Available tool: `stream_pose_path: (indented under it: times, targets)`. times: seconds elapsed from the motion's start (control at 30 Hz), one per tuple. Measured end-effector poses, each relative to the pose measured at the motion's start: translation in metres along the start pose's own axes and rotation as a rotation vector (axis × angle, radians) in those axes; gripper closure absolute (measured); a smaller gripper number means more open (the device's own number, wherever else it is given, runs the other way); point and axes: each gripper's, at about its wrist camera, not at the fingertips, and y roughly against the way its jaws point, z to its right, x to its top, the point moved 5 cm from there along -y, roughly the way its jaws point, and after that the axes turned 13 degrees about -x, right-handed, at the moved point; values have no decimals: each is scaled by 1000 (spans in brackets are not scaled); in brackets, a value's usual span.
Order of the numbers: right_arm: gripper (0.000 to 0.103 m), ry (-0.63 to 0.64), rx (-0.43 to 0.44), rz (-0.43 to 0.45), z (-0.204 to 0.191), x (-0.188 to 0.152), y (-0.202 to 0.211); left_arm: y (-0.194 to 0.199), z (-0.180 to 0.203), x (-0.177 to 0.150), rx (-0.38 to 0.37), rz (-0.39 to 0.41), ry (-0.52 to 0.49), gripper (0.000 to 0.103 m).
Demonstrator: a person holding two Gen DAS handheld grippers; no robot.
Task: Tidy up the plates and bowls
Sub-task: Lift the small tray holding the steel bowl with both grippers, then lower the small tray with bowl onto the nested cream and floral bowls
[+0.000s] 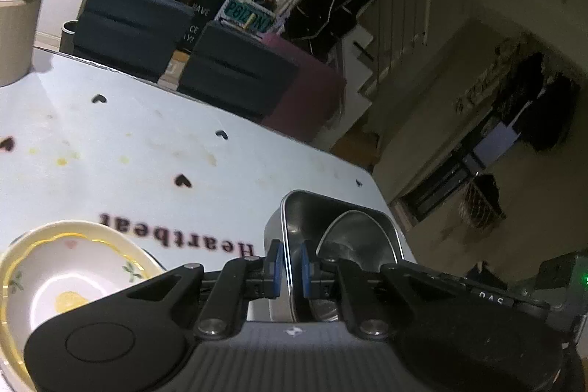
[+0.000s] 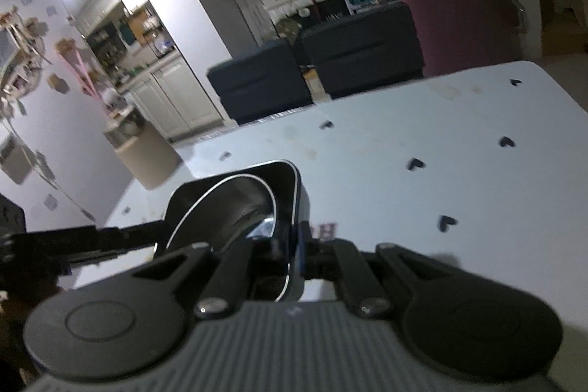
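Steel rectangular tray (image 1: 330, 215) holds a tilted steel bowl (image 1: 354, 237); floral plate (image 1: 73, 267) alongside.

Square tray (image 1: 294, 219) polished metal; flowered plate (image 1: 73, 267) glossy ceramic; tablecloth (image 1: 257, 164) smooth

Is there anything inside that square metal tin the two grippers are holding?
Yes, a round metal bowl sits tilted inside the square metal tin, whose wall the left gripper pinches.

Right gripper (image 2: 294, 254) clamped on right wall of square steel container (image 2: 283, 193). Round steel bowl (image 2: 235, 208) tilted inside container. Left gripper (image 2: 147, 232) reaches container's left edge. Behind: white table (image 2: 422, 120) with black heart prints, dark sofas (image 2: 316, 76) beyond.
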Motion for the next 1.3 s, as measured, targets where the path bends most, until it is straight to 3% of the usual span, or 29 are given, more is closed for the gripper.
stream_pose_path:
  times: [0.33,0.67,1.1,1.3]
  targets:
    - [97,-26,76,18,-45,-1,-7,62,-24,4,23,90,49,92]
    - [97,-22,133,-46,-89,-10,-29,112,-60,3,80,170,106,92]
    - [97,-4,128,-177,-125,-36,-51,138,-109,-12,148,173,194,92]
    - [97,-2,96,-213,-138,-40,-62,130,-124,-19,189,130,216,92]
